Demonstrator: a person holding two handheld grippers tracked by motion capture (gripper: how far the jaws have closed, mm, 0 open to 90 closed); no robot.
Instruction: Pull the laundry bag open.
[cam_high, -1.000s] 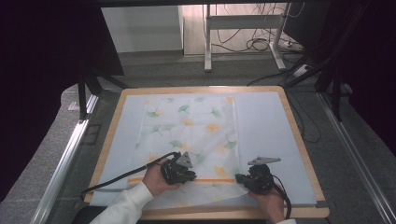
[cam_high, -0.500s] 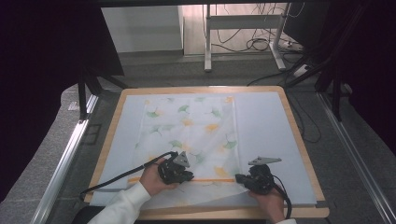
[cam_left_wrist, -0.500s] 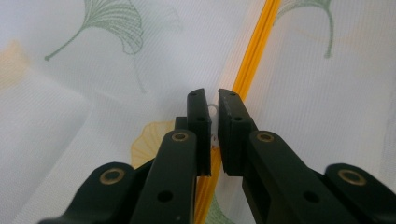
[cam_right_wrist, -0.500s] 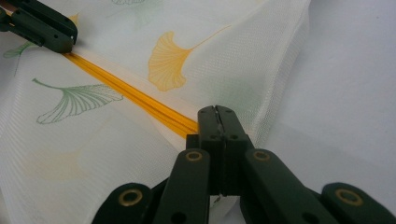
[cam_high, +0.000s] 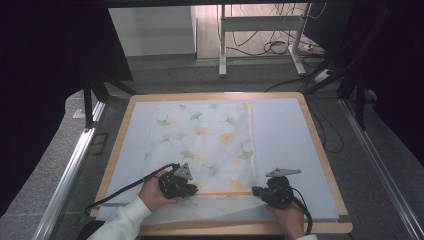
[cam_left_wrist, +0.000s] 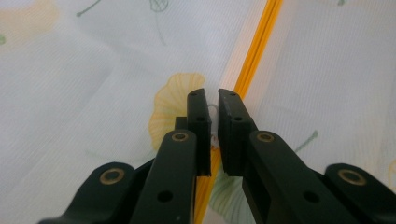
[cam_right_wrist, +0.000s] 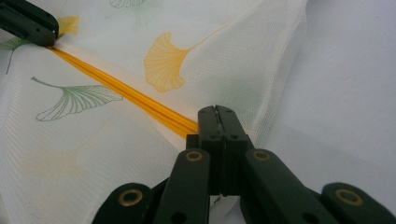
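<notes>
Fixed overhead, looking forward and down across the whole desk. Two close cameras riding the tools, sharing the cloth's orange stripe with it.

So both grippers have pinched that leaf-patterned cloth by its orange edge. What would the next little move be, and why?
Probably carry the orange edge away from the person, over the cloth, to fold it. The left gripper and right gripper each look shut on that edge near its ends, the edge runs straight between them, and most of the cloth lies flat beyond.
</notes>
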